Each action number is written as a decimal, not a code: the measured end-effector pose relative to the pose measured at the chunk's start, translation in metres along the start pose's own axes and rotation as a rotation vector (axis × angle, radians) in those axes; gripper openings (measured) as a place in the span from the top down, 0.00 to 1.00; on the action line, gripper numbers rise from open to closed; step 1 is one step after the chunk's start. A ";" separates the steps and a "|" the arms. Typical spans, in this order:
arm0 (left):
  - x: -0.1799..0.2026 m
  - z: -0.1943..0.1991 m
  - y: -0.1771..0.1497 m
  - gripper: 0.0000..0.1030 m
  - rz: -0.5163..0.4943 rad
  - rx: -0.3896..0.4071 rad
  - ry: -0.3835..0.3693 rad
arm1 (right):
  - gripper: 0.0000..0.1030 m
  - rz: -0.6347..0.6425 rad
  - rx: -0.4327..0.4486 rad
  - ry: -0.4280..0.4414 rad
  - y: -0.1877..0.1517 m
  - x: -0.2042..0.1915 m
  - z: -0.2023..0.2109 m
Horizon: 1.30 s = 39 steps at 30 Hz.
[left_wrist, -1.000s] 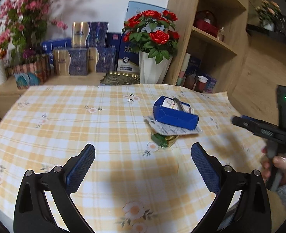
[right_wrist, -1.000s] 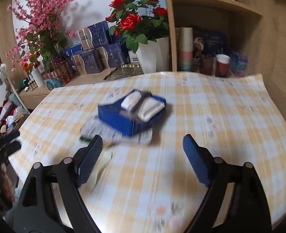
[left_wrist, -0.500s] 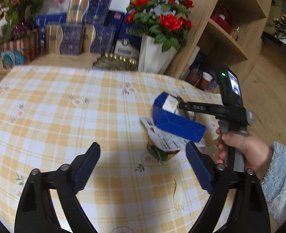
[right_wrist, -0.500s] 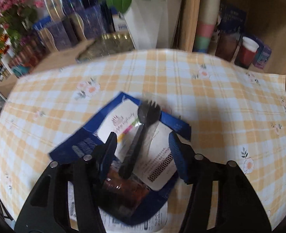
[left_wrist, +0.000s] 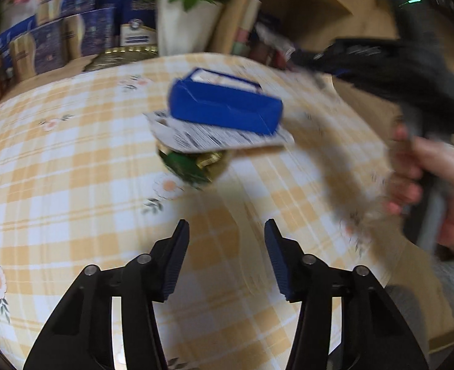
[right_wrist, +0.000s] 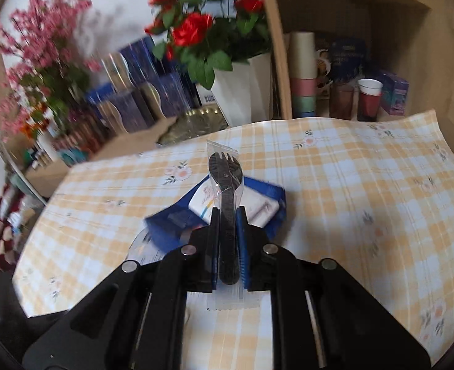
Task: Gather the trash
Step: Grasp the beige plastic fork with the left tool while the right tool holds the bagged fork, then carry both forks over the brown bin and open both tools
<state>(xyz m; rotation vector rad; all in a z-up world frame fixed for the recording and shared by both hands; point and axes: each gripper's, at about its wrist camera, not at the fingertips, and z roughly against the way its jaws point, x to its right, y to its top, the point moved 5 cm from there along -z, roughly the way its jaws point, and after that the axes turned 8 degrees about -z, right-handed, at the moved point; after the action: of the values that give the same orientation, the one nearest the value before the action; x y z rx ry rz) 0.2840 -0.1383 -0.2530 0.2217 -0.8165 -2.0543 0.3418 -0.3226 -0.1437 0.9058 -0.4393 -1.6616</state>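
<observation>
A blue cardboard tray [left_wrist: 224, 104] lies on the checked tablecloth on top of a printed white wrapper [left_wrist: 208, 137] and a green-gold wrapper [left_wrist: 190, 166]. The tray [right_wrist: 270, 206] still holds white packets. My right gripper [right_wrist: 229, 212] is shut on a black plastic fork in a clear wrapper [right_wrist: 225, 182] and holds it lifted above the tray. It shows blurred at the right in the left wrist view [left_wrist: 307, 57]. My left gripper [left_wrist: 225, 237] is open and empty, low over the cloth in front of the trash pile.
A white vase of red roses [right_wrist: 242, 89] and blue gift boxes [right_wrist: 153, 92] stand behind the table. A wooden shelf [right_wrist: 344, 92] with stacked cups stands at the back right. The tablecloth edge [right_wrist: 436, 129] curls at the right.
My right gripper closed on the wrapped black fork and lifted it out of the blue tray. My left gripper moved closer to the trash pile and its jaws narrowed.
</observation>
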 end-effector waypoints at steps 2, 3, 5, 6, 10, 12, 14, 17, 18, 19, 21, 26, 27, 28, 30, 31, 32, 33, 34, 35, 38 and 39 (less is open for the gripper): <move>0.009 -0.008 -0.004 0.55 -0.024 -0.021 0.005 | 0.86 -0.009 0.021 0.008 -0.016 0.007 0.018; 0.014 -0.012 -0.005 0.55 -0.039 -0.033 0.013 | 0.86 -0.012 0.032 0.005 -0.029 0.012 0.030; 0.019 -0.020 -0.007 0.61 -0.063 -0.062 0.048 | 0.86 -0.018 0.036 0.001 -0.051 0.018 0.045; 0.020 -0.024 -0.008 0.63 -0.065 -0.072 0.057 | 0.86 -0.021 0.036 0.002 -0.059 0.020 0.051; 0.020 -0.034 -0.005 0.66 -0.042 -0.089 0.096 | 0.86 -0.047 0.023 0.004 -0.098 0.030 0.075; 0.021 -0.037 -0.003 0.66 -0.045 -0.092 0.111 | 0.86 -0.048 0.012 -0.009 -0.113 0.034 0.082; 0.026 -0.040 -0.002 0.67 -0.059 -0.093 0.123 | 0.86 -0.057 0.003 -0.011 -0.125 0.038 0.090; 0.028 -0.040 -0.002 0.85 -0.075 -0.080 0.149 | 0.86 -0.086 -0.014 -0.011 -0.140 0.046 0.097; 0.026 -0.039 -0.002 0.85 -0.061 -0.073 0.140 | 0.86 -0.093 -0.018 -0.009 -0.144 0.047 0.099; 0.025 -0.039 -0.003 0.85 -0.046 -0.068 0.128 | 0.86 -0.098 -0.018 -0.008 -0.147 0.048 0.101; 0.022 -0.036 -0.004 0.85 -0.015 -0.064 0.090 | 0.86 -0.110 -0.019 -0.005 -0.152 0.049 0.104; 0.019 -0.010 -0.011 0.85 0.009 -0.030 0.045 | 0.86 -0.120 -0.029 0.005 -0.164 0.045 0.111; 0.019 -0.003 -0.012 0.85 0.010 -0.023 0.042 | 0.86 -0.119 -0.031 0.008 -0.165 0.044 0.112; 0.018 0.006 -0.015 0.85 0.014 -0.014 0.036 | 0.86 -0.118 -0.033 0.011 -0.167 0.042 0.113; 0.018 0.022 -0.019 0.85 0.023 0.004 0.029 | 0.86 -0.113 -0.036 0.017 -0.171 0.037 0.116; 0.017 0.029 -0.021 0.85 0.027 0.011 0.027 | 0.86 -0.109 -0.037 0.019 -0.172 0.035 0.117; 0.017 0.040 -0.024 0.85 0.031 0.022 0.023 | 0.86 -0.102 -0.036 0.025 -0.174 0.031 0.120; 0.017 0.050 -0.027 0.85 0.031 0.034 0.022 | 0.86 -0.096 -0.037 0.028 -0.176 0.028 0.122; 0.018 0.061 -0.031 0.85 0.033 0.046 0.022 | 0.86 -0.088 -0.037 0.032 -0.178 0.024 0.124; 0.019 0.069 -0.034 0.85 0.034 0.056 0.021 | 0.86 -0.074 -0.037 0.035 -0.180 0.019 0.127; 0.022 0.097 -0.046 0.85 0.025 0.086 0.016 | 0.86 -0.026 -0.037 0.036 -0.187 0.006 0.134; 0.023 0.104 -0.049 0.85 0.020 0.093 0.017 | 0.86 -0.013 -0.038 0.038 -0.190 0.003 0.135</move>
<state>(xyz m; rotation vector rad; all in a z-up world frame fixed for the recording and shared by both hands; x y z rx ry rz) 0.1917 -0.0886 -0.2009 0.2806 -0.9011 -1.9952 0.1156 -0.2925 -0.1911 0.9128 -0.3758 -1.6568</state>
